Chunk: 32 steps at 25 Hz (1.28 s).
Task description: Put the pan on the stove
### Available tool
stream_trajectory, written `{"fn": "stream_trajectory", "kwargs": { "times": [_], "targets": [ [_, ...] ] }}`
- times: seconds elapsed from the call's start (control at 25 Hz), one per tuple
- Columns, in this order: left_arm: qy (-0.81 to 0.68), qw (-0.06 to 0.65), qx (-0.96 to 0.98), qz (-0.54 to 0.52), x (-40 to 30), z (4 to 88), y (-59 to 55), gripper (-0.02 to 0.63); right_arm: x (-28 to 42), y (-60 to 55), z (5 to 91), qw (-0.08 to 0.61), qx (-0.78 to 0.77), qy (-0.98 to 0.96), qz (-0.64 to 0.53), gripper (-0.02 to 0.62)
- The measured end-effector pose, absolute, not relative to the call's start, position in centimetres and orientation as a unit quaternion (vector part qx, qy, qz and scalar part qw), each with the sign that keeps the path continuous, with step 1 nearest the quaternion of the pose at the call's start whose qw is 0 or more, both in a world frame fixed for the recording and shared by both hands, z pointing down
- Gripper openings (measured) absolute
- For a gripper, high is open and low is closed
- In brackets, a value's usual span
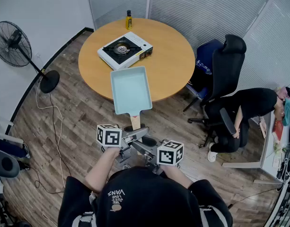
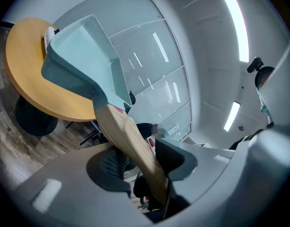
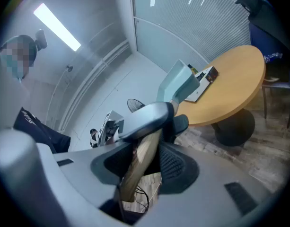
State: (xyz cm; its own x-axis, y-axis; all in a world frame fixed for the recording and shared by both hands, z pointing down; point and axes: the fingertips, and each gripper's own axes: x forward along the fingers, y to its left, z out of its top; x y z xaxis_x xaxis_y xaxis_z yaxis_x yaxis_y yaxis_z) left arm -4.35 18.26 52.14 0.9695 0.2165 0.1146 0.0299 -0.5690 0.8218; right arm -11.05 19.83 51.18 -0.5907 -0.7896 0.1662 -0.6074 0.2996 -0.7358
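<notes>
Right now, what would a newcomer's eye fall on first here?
A pale blue-green pan hangs in mid-air above the near edge of the round wooden table, its wooden handle clamped by the left gripper and the right gripper. Beyond it, a white portable stove sits on the table, with a yellow bottle at the far edge.

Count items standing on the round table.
2: a stove near the table's middle, and a yellow bottle at its far edge. The pan, held over the near edge, isn't counted and could hide something.
</notes>
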Motion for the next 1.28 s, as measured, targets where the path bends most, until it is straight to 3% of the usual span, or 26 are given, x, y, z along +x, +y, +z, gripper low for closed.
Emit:
{"fn": "stream_trajectory", "kwargs": {
  "times": [1.28],
  "targets": [
    [-0.015,0.482,0.873,0.071,3.9,54.5,13.1,0.178,-2.4,15.9,53.2,0.084,-0.368,0.824,-0.423,0.156]
  ]
}}
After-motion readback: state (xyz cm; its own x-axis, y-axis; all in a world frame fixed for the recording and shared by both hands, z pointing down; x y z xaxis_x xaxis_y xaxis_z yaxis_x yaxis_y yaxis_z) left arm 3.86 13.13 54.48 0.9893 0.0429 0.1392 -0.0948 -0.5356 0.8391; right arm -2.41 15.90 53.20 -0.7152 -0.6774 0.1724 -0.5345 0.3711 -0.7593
